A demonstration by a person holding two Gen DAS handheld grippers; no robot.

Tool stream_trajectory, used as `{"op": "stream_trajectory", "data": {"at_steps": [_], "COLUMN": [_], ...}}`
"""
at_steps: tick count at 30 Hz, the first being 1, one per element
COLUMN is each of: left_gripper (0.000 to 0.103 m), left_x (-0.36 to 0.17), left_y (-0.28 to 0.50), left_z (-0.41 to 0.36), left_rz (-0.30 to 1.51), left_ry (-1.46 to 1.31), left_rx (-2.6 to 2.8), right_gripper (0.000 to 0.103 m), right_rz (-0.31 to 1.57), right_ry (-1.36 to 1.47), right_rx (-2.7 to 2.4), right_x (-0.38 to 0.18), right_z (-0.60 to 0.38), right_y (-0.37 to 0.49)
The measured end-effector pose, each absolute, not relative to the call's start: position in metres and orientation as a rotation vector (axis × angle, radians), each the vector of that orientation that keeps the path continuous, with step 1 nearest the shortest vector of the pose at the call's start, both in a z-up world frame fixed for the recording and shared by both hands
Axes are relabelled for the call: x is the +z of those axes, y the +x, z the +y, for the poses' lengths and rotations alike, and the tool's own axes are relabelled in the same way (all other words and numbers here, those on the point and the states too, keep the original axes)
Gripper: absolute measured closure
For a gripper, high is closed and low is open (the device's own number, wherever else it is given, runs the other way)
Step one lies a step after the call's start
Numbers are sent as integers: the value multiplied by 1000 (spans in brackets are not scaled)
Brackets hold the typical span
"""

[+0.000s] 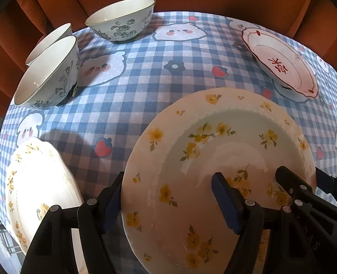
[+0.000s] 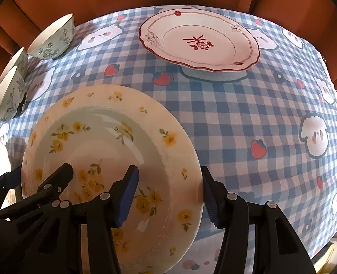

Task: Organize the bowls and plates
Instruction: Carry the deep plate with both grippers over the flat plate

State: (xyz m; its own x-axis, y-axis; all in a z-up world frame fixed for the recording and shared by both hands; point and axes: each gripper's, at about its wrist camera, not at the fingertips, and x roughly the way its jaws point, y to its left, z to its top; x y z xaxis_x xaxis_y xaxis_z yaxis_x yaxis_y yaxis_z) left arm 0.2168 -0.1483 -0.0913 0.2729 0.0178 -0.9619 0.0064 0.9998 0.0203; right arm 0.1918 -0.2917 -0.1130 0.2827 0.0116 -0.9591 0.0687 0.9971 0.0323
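The checked tablecloth (image 2: 248, 118) spreads wide. On it, near centre, sits the yellow-flowered plate (image 1: 214, 159). The left gripper (image 1: 168, 203) straddles its left rim, the right gripper (image 2: 168, 196) its right rim; whether either squeezes, I cannot tell. Three bowls (image 1: 122, 20) stand far left.

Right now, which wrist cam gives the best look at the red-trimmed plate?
Right wrist view: the red-trimmed plate sits near the top centre, whole rim and red centre mark visible, raised on something underneath. The left wrist view shows it only at the far right edge, squeezed and skewed by the fisheye.
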Motion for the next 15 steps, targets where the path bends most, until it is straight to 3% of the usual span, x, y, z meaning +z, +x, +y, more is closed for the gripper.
{"op": "stream_trajectory", "data": {"at_steps": [8,15], "left_gripper": [30,32], "left_x": [-91,-87], "left_y": [211,211], "left_z": [-151,-151], "left_rz": [1287,1294], "left_ry": [28,44], "left_rx": [37,42], "right_gripper": [47,53], "right_rz": [1282,1282], "right_ry": [83,98], "right_rx": [-20,-30], "right_x": [-114,-107], "right_z": [-295,-299], "right_y": [189,187]}}
